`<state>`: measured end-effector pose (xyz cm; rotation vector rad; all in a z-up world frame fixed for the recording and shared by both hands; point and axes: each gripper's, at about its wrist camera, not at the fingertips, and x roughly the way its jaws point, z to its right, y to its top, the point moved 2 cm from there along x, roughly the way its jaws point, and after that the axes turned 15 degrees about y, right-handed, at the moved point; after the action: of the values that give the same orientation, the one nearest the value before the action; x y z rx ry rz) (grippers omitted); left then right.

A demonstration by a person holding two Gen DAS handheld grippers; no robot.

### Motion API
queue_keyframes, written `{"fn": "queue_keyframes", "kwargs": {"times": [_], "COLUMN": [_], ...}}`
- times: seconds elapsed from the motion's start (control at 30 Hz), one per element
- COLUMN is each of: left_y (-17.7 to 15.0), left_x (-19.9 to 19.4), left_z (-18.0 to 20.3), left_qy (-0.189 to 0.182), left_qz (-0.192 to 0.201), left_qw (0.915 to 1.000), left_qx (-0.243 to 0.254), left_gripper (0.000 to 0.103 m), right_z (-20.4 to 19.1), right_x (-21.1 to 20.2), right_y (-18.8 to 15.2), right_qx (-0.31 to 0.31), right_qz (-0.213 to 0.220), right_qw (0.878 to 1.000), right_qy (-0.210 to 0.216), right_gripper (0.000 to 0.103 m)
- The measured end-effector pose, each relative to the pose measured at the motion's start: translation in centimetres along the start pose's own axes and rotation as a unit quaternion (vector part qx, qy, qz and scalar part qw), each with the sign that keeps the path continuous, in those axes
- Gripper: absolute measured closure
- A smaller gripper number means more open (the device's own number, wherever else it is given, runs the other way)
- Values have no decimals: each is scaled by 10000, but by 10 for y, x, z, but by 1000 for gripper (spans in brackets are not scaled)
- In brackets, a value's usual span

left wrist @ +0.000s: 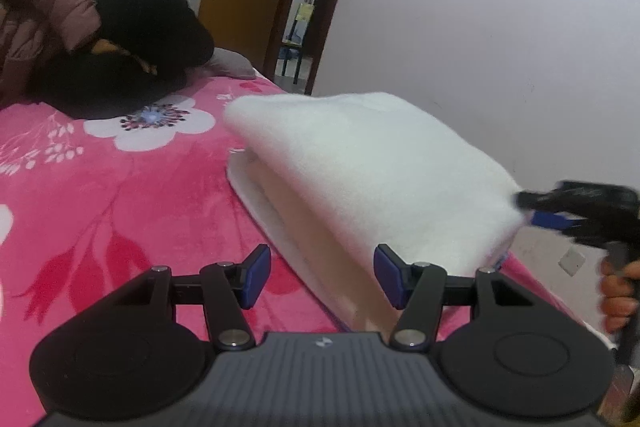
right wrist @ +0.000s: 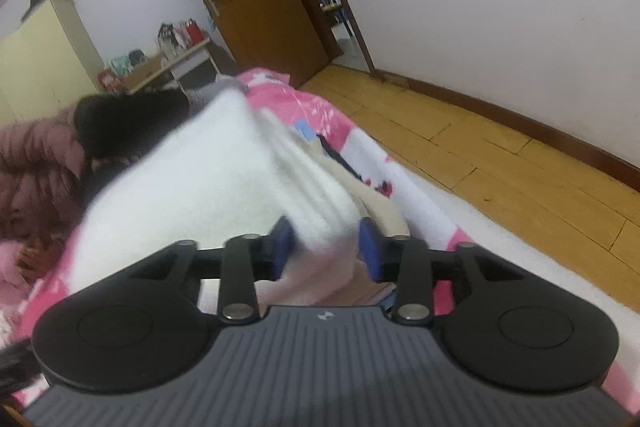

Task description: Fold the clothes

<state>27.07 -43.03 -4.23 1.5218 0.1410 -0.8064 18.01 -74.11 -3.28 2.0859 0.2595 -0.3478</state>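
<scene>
My right claw (right wrist: 326,247) pinches the near edge of the white garment (left wrist: 360,171), lifting its top layer over the lower layers on the pink flowered blanket (left wrist: 120,195). My left claw (left wrist: 322,277) hangs wide open just beside the fold, gripping nothing.

The left gripper (left wrist: 322,277) is hovering low with its blue-padded jaws standing wide apart, nothing between them. The right gripper (right wrist: 326,251) is pinching a thick fold of white fabric (right wrist: 192,179). A hand (left wrist: 618,297) is wrapping the right gripper's handle, seemingly tightly, though blur obscures it.
</scene>
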Motion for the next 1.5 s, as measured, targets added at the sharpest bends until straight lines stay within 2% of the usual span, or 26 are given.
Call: {"fn": "queue_keyframes", "kwargs": {"times": [0.17, 0.23, 0.27, 0.33, 0.37, 0.4, 0.43, 0.5, 0.53, 0.63, 0.73, 0.83, 0.93, 1.03, 1.1, 1.23, 1.3, 1.37, 1.43, 1.5], "left_y": [1, -4, -7, -14, -18, -22, -26, -34, -37, -42, -39, -32, -29, -32, -34, -41, -43, -43, -43, -43], "left_x": [9, 16, 18, 22, 22, 21, 21, 19, 17, 11, 6, 10, 24, 31, 32, 32, 35, 35, 37, 39], "left_z": [-23, -28, -29, -32, -33, -34, -34, -36, -36, -32, -21, -9, -2, 0, 2, 0, -2, -3, -5, -8], "left_qy": [114, 124, 117, 101, 74, 47, 19, -95, -175, -489, -811, -1033, -1017, -1129, -1161, -1215, -1284, -1326, -1371, -1470], "left_qz": [-104, -224, -285, -400, -433, -465, -498, -526, -518, -318, 16, 115, 7, -57, -26, 53, 35, 35, 42, 59], "left_qw": [9992, 9983, 9979, 9970, 9968, 9965, 9962, 9958, 9956, 9958, 9947, 9912, 9892, 9868, 9865, 9856, 9837, 9831, 9827, 9811], "left_qx": [-382, -523, -567, -651, -672, -693, -714, -748, -757, -701, -627, -815, -1057, -1163, -1158, -1176, -1257, -1258, -1246, -1254], "left_gripper": [45, 45, 45, 45, 45, 45, 45, 45, 45, 42, 37, 37, 38, 41, 41, 40, 40, 40, 40, 40], "right_z": [-46, -79, -98, -134, -147, -155, -157, -148, -138, -124, -136, -149, -147, -114, -104, -124, -142, -147, -131, -122], "right_x": [-42, -45, -42, -31, -23, -14, -1, 25, 35, 33, 27, 31, 53, 89, 97, 92, 88, 100, 127, 132], "right_y": [4, -9, -20, -46, -59, -67, -74, -88, -91, -72, -45, -20, 0, -6, -15, 6, 14, 12, -1, -1], "right_qx": [-863, -1582, -2088, -3067, -3422, -3567, -3535, -3479, -3325, -2561, -2399, -2749, -3007, -2820, -2765, -2675, -2936, -3157, -3285, -3169], "right_qz": [316, 114, -18, -248, -331, -411, -552, -966, -1107, -1291, -1174, -929, -728, -1007, -947, -972, -735, -761, -1126, -1100], "right_qw": [9958, 9869, 9771, 9498, 9370, 9308, 9309, 9312, 9353, 9552, 9614, 9559, 9509, 9536, 9557, 9583, 9530, 9453, 9376, 9419], "right_qy": [12, 282, 398, 563, 623, 691, 733, 497, 493, 733, 665, 458, 112, -320, -343, -249, 100, 319, 166, 179], "right_gripper": [62, 63, 64, 65, 66, 67, 68, 69, 69, 69, 71, 71, 71, 72, 73, 76, 76, 76, 78, 78]}}
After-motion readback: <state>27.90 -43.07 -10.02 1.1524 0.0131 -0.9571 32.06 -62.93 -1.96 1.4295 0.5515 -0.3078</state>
